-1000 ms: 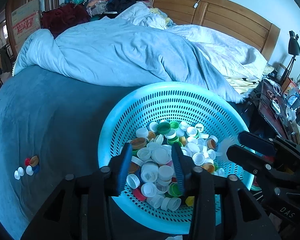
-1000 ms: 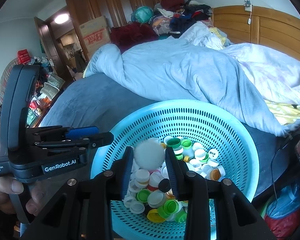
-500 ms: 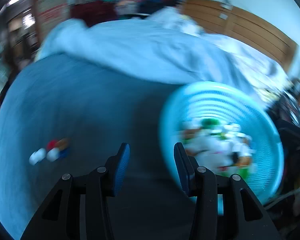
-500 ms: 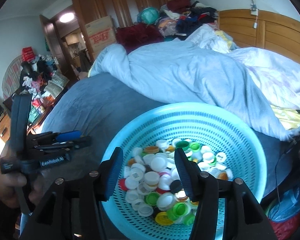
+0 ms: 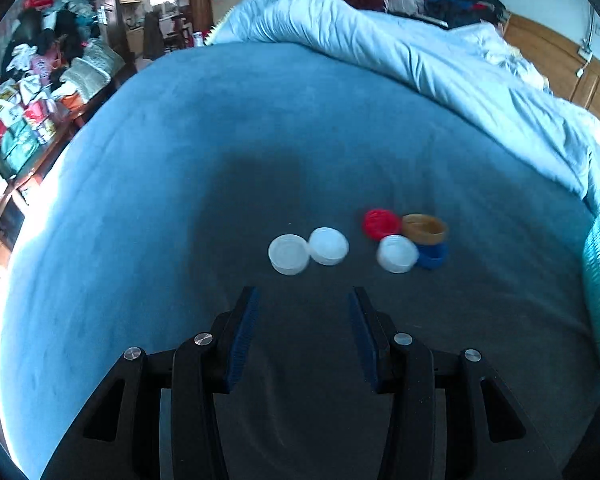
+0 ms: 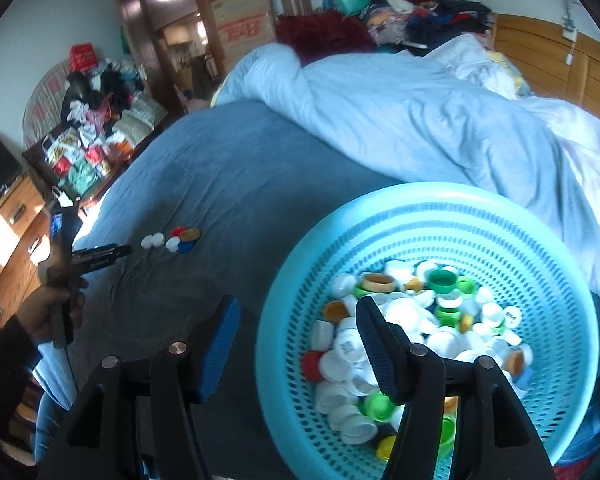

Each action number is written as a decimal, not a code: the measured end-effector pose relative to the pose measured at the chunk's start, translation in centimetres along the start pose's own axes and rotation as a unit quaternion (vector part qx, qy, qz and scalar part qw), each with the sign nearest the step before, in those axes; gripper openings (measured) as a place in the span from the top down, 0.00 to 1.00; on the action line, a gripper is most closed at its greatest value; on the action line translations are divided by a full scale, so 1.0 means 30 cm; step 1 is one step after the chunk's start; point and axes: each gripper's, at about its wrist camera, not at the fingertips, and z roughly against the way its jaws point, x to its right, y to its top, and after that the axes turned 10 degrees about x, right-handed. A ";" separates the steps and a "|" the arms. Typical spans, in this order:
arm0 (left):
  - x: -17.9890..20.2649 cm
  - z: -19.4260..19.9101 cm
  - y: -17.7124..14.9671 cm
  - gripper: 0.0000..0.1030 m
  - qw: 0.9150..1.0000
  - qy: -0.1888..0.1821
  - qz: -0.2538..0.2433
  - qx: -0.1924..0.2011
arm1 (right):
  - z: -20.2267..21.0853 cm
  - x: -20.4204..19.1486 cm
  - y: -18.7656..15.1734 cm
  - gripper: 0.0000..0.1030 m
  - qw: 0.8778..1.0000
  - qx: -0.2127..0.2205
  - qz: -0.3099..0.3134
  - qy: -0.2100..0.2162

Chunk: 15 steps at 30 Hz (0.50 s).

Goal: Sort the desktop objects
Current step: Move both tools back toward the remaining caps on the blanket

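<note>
White caps (image 5: 308,251) at twelve o'clock off left tongs (image 5: 303,334), spread empty; right tongs (image 6: 298,342) agape astride turquoise basket (image 6: 428,208) rim.

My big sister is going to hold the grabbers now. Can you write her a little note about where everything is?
Left gripper: open, holding nothing, hanging over the blue blanket just short of the sorted caps.
Right gripper: open, holding nothing, one finger over the basket.
On the blanket: two white caps touching side by side; next to them a small cluster of a red cap, a tan cap, a white cap and a blue cap.
Done: six caps set out.
Left: the basket holds a big mixed pile of caps, mostly white, to sort.
</note>
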 end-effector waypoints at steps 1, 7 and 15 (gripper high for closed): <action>-0.006 -0.017 -0.002 0.61 1.000 -0.004 -0.008 0.002 | -0.014 -0.012 -0.001 0.36 1.000 -0.004 0.004 0.000; -0.001 -0.118 0.009 0.61 1.000 -0.001 -0.026 -0.001 | -0.094 -0.057 0.004 0.36 1.000 -0.026 0.017 -0.003; -0.042 -0.175 0.011 0.61 1.000 -0.001 -0.008 0.003 | -0.184 -0.181 0.008 0.36 0.998 -0.044 0.044 0.021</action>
